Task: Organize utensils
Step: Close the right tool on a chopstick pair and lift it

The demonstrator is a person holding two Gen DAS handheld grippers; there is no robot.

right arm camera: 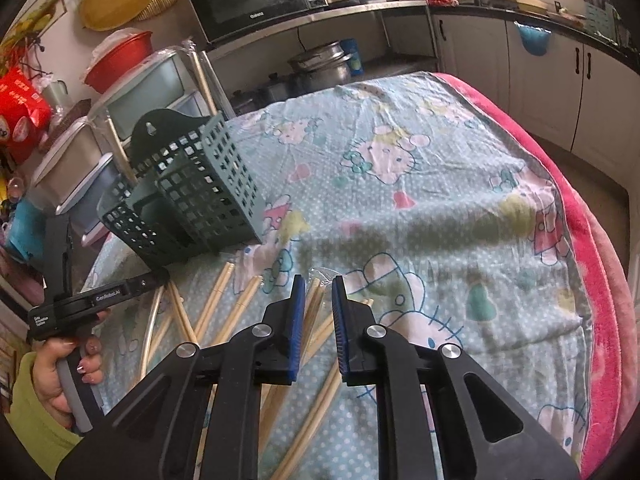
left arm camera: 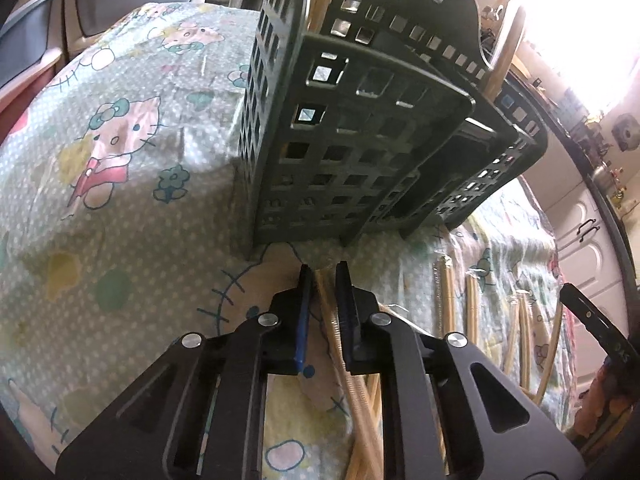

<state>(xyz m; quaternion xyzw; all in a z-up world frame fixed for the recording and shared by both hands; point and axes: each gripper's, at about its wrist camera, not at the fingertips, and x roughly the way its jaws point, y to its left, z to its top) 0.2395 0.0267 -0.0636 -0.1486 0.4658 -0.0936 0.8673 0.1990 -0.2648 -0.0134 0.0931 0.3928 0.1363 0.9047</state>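
Left gripper clamped on chopstick pair, one green holder just beyond. Right gripper apart above scattered chopsticks; count unclear.

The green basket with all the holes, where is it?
The green basket stands on the cartoon-cat cloth at the left of the right wrist view, just beyond the loose chopsticks.

Black tool, blue pads.
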